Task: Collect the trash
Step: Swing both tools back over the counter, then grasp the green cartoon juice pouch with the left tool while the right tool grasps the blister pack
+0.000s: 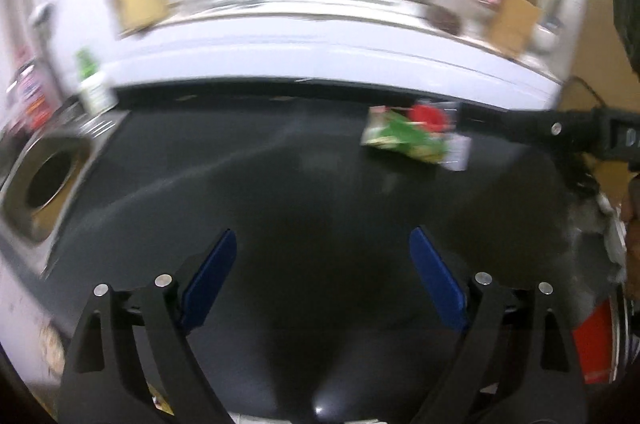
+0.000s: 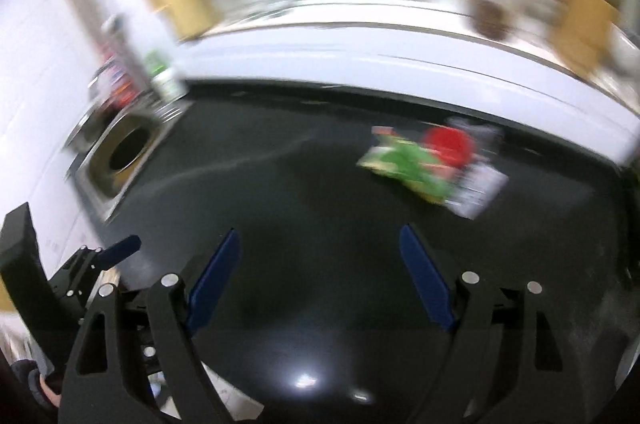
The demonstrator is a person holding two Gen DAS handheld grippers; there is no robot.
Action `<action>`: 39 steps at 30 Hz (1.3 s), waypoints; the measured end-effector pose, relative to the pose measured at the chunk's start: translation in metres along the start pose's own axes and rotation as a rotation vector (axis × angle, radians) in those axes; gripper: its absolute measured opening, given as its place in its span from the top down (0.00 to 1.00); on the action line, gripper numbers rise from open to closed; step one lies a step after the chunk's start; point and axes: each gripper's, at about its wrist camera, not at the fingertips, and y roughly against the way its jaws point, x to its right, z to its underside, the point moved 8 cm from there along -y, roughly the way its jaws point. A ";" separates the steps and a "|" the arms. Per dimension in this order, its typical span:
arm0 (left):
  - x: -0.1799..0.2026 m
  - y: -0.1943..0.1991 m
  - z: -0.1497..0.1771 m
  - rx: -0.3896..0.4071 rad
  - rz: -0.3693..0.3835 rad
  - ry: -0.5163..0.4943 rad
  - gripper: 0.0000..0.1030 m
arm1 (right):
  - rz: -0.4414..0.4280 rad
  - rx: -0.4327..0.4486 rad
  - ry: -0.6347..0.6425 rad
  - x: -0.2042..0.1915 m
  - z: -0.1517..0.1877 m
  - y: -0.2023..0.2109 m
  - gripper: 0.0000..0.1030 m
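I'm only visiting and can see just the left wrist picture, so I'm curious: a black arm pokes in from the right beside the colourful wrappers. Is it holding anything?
Observer: No. In the right wrist view, the right gripper is open, with nothing between its blue fingers.
Operator: Is it touching the trash?
Observer: No. The green wrapper lies ahead of the fingers and to their right, with bare dark counter between.
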 end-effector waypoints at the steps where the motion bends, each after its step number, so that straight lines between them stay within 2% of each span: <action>1: 0.016 -0.004 -0.004 -0.001 0.016 -0.021 0.16 | 0.022 0.008 -0.046 0.026 0.003 0.007 0.23; 4: 0.056 -0.015 -0.017 -0.004 0.057 -0.087 0.16 | 0.056 0.015 -0.121 0.070 0.013 0.020 0.23; 7: 0.078 -0.022 -0.021 -0.003 0.079 -0.130 0.16 | 0.073 0.024 -0.174 0.101 0.018 0.029 0.23; 12: 0.093 -0.032 -0.027 -0.009 0.086 -0.172 0.16 | 0.076 0.031 -0.214 0.117 0.018 0.031 0.23; 20: 0.092 -0.062 -0.050 -0.018 0.059 -0.266 0.16 | 0.068 0.006 -0.213 0.128 0.005 0.010 0.23; 23: 0.098 -0.077 -0.061 -0.009 0.068 -0.345 0.16 | 0.070 -0.013 -0.213 0.134 0.001 -0.003 0.23; 30: 0.118 -0.128 -0.080 0.002 0.141 -0.628 0.16 | 0.078 -0.078 -0.267 0.158 -0.006 -0.049 0.23; 36: 0.137 -0.181 -0.085 0.026 0.201 -0.893 0.16 | 0.071 -0.161 -0.334 0.178 -0.013 -0.109 0.23; 39: 0.146 -0.203 -0.084 0.024 0.243 -0.979 0.16 | 0.064 -0.208 -0.369 0.185 -0.017 -0.139 0.23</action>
